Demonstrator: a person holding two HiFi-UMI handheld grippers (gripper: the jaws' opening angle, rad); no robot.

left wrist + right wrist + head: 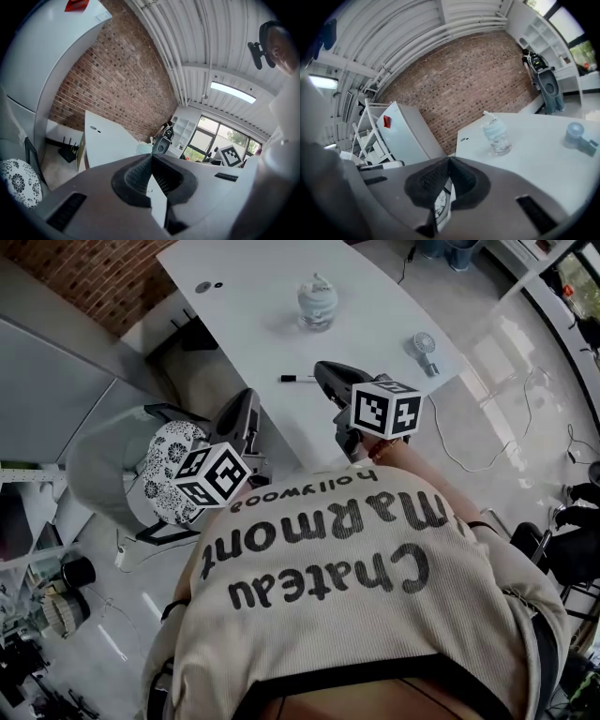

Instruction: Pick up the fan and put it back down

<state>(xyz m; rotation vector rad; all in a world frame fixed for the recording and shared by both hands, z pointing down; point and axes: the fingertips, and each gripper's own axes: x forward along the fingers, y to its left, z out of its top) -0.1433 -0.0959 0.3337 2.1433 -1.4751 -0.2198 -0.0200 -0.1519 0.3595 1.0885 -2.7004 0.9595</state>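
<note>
1. The left gripper (151,157) is held with its jaws pressed together, with nothing between them.
2. The right gripper (449,159) is likewise closed tight and empty.
3. The fan (424,351) is seen on the white table (253,287) at the upper right of the head view, well apart from both grippers.
4. A clear bottle (317,304) is seen at upper centre, and a pen (298,379) near the table's edge.

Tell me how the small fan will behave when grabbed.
The fan looks small and plastic, so probably light. Its round head on a thin handle may pivot if gripped off-centre. Lying near the table edge, a push could slide it off.
</note>
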